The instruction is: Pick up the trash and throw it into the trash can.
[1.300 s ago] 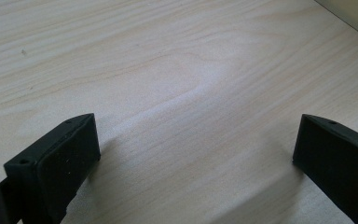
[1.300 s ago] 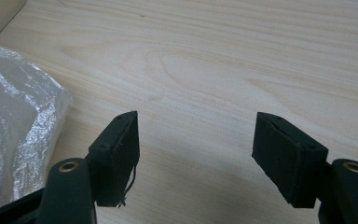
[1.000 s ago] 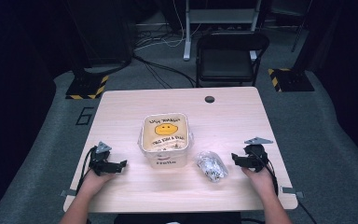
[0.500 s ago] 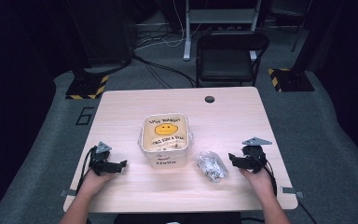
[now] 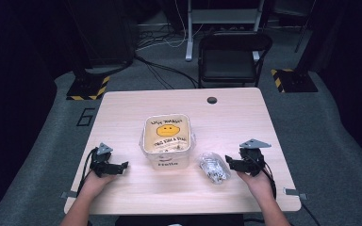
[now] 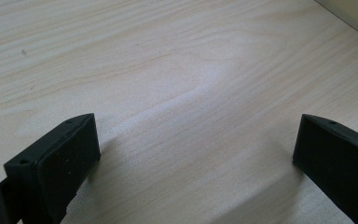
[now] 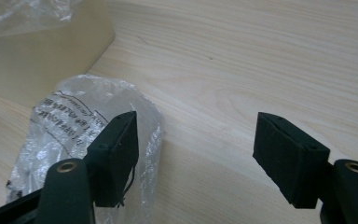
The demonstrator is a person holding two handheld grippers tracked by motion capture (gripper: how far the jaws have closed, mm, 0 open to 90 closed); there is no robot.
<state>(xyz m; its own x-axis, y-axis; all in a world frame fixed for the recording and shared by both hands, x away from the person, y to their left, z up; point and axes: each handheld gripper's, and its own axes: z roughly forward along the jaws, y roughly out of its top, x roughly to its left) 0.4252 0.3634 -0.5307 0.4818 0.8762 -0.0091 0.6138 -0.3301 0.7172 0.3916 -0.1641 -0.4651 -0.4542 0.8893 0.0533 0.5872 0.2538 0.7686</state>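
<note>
Right gripper view: right gripper (image 7: 196, 158) jaws open, one against the clear plastic bag (image 7: 74, 126), print legible. High view: left gripper (image 5: 118, 167) open near the desk's (image 5: 136, 101) left edge; far half bare.

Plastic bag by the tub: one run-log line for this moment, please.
right gripper: open, beside plastic bag, not gripping | left gripper: open, over bare table | tub: mid-table, upright
</note>
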